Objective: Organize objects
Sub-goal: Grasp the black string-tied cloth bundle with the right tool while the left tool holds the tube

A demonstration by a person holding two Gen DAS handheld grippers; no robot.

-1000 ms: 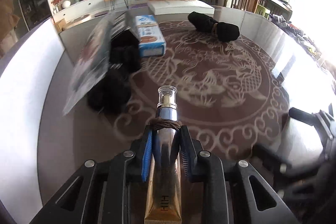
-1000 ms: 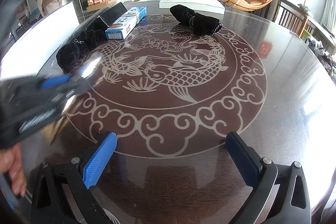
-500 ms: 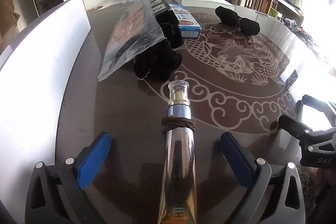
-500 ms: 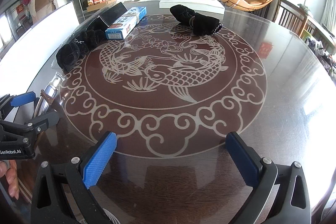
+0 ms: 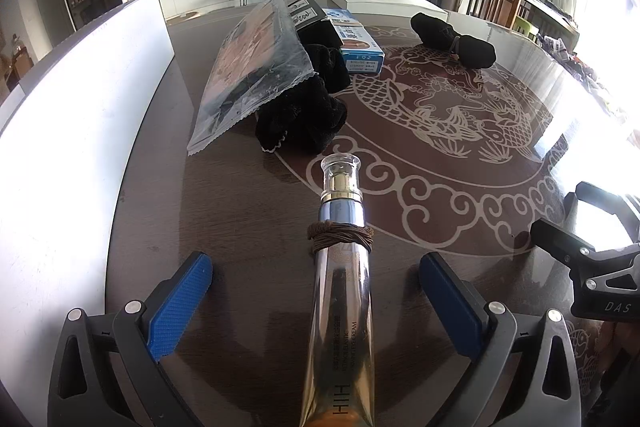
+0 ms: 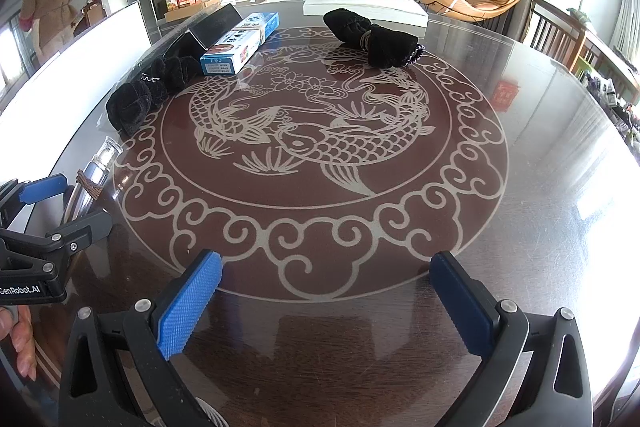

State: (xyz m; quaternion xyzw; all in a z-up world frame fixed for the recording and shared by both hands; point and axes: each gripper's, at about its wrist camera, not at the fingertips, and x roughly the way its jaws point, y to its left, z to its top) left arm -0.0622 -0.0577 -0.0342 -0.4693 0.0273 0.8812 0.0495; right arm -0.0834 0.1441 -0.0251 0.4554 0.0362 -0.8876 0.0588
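Observation:
A gold and silver cream tube (image 5: 340,307) with a clear cap and a brown hair tie around its neck lies flat on the dark table. It points away from me, between the wide-apart blue pads of my left gripper (image 5: 314,263), which is open and does not touch it. The right wrist view shows the same tube (image 6: 94,171) at the far left, with the left gripper (image 6: 72,203) around it. My right gripper (image 6: 326,261) stands open over bare table near the front rim, nothing between its fingers.
Beyond the tube lie a black cloth bundle (image 5: 300,119), a clear plastic bag (image 5: 252,67) and a blue box (image 5: 356,39). Another black bundle (image 6: 372,35) sits at the far side. A white board (image 5: 60,147) lines the table's left edge. A person stands far left.
My left gripper, shut on the tube a second ago, has opened wide and the tube now rests on the table. The left hand shifted a little, then stilled. The right gripper has not moved.

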